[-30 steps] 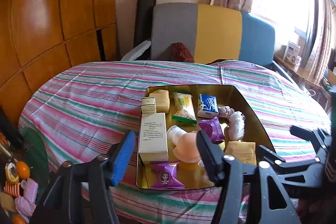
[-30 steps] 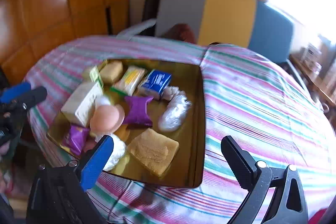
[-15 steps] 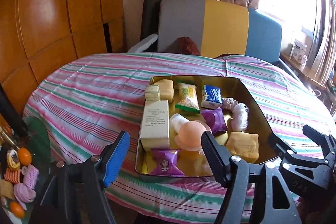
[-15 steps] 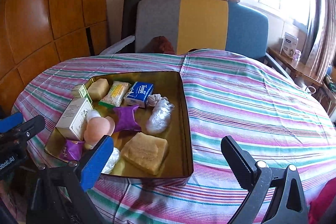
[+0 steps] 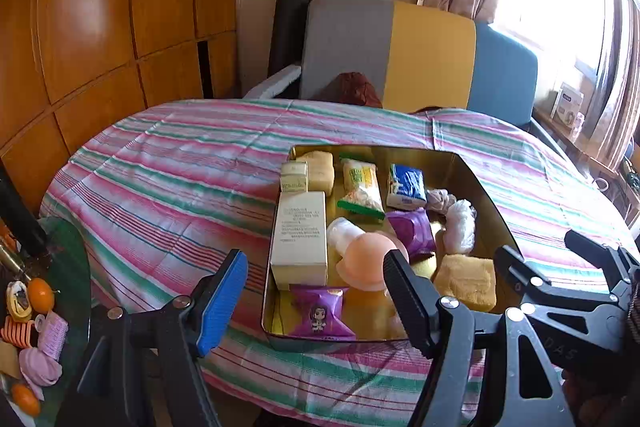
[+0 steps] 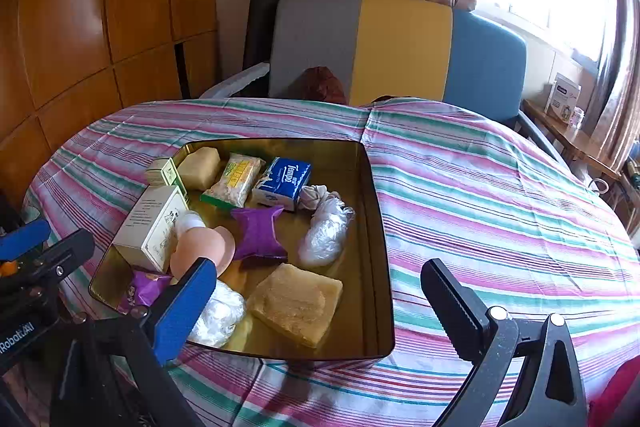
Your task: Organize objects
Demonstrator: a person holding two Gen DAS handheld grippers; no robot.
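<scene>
A gold tin (image 5: 492,211) sits on the striped tablecloth and holds several items. Among them are a white carton (image 5: 298,239), a blue tissue pack (image 5: 406,185), a yellow sponge (image 5: 466,281), a peach round piece (image 5: 366,259) and a purple snack packet (image 5: 320,315). My left gripper (image 5: 314,259) hovers open at the tin's near left corner, with nothing between its fingers. My right gripper (image 6: 316,267) stands open over the tin's near right part, above the sponge (image 6: 296,303), and holds nothing. The tin's rim (image 6: 380,267) runs between its fingers.
The round table's cloth (image 6: 500,211) lies bare to the right of and behind the tin. A grey, yellow and blue chair (image 6: 400,43) stands at the far side. A low glass side table (image 5: 68,267) with oranges and small items is at the near left, by the wood panelling.
The right wrist view, tilted and blurred a second ago, has levelled and sharpened. The left view sits a little further back from the tin. The items in the tin have not moved.
</scene>
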